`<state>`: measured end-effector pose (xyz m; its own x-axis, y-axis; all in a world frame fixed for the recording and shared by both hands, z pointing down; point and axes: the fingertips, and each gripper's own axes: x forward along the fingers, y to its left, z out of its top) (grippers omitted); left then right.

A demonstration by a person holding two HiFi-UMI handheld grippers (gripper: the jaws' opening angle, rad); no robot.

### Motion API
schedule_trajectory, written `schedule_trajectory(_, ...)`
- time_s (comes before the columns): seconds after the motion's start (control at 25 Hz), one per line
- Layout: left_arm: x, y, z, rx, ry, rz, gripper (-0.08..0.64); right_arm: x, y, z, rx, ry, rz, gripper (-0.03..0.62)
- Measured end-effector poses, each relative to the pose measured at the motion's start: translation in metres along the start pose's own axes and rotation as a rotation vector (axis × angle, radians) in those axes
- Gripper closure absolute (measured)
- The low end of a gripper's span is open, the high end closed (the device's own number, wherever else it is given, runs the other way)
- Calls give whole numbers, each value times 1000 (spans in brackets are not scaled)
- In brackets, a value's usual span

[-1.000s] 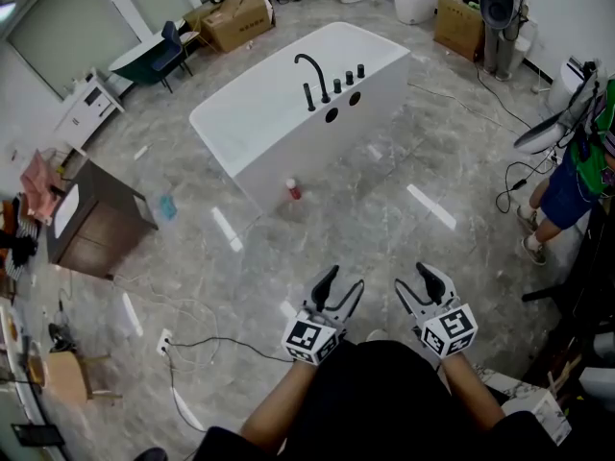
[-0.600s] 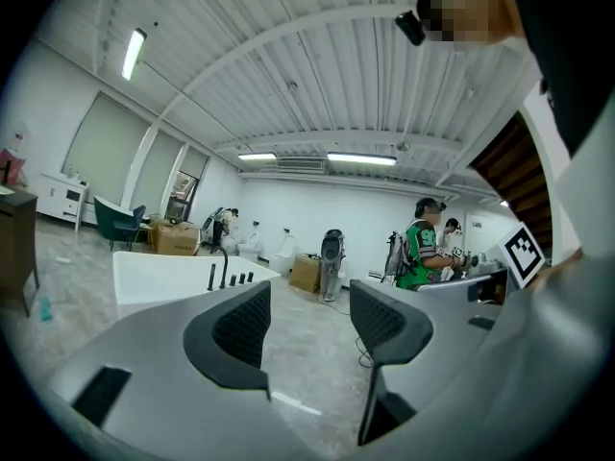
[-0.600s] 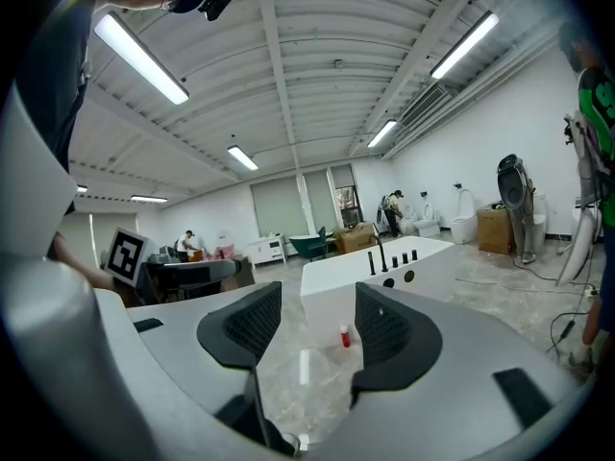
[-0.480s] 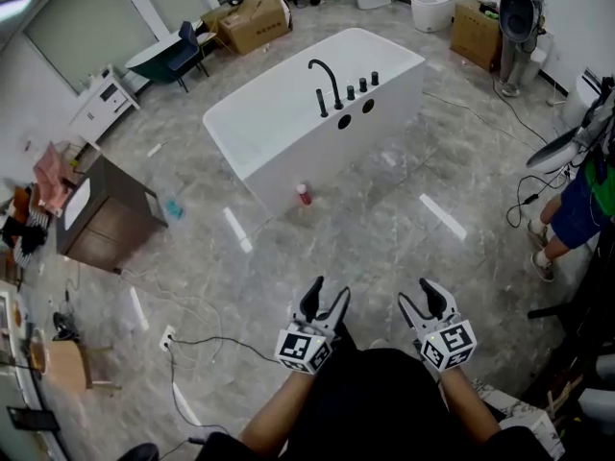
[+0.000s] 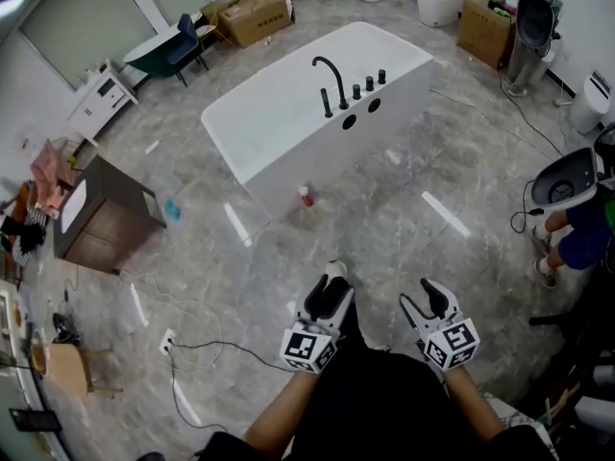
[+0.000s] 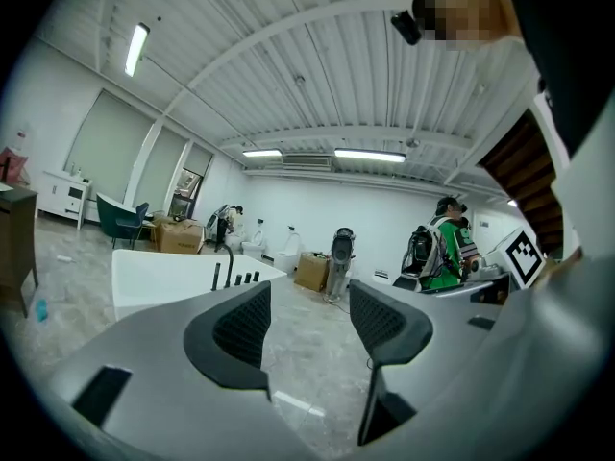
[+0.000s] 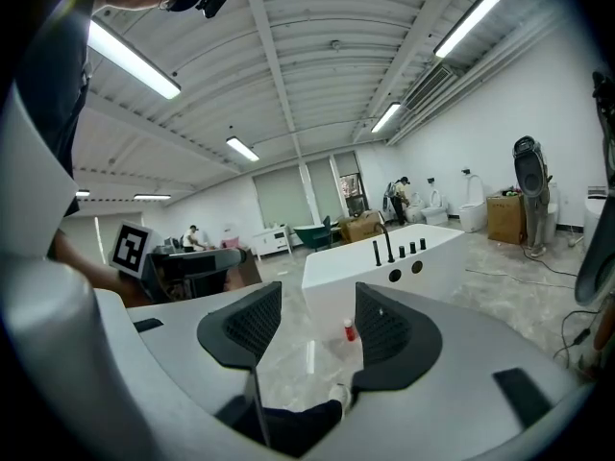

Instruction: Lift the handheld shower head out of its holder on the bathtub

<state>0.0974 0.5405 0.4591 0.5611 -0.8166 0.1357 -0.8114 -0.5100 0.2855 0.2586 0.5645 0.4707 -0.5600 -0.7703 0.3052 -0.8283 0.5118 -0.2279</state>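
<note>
Item one – left gripper (image 5: 330, 292), held low in front of me above the marbled floor (image 5: 384, 229); its fingers (image 6: 240, 329) stand released, with only floor showing in the gap. Item two – right gripper (image 5: 422, 297), beside the left at about the same height; its fingers (image 7: 252, 329) are likewise spread and hold nothing. Item three: white freestanding bathtub (image 5: 279, 128), well apart from both grippers, across the open floor. On its near rim I count a black curved spout (image 5: 332, 71), a row of black knobs (image 5: 369, 83), and the handheld shower head (image 5: 326, 105), which stands upright in its holder just left of the spout's base. Item four: a small red bottle (image 5: 306, 196) on the floor, close to the tub's near side and between tub and grippers. Also logged: a cardboard box (image 5: 256, 13) beyond the tub, a dark wooden cabinet (image 5: 101, 221) at left, a black cable (image 5: 216, 344) trailing on the floor, and a person in green (image 5: 579, 236) at the right edge.
</note>
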Motion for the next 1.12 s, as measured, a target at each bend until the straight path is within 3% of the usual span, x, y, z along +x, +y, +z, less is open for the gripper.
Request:
schedule_trajectory(0.2,58,38,14,1,-1,-40,325,55,-26,22,5,9,-25,380)
schedule_trajectory(0.68,211,168,93,16,-2,-89,325,227,-102,109,23,40,-69,380)
schedule_trajectory(1.12,281,280,140,-10,-22,-103,325,365,-110,168,-11,73,-42,380)
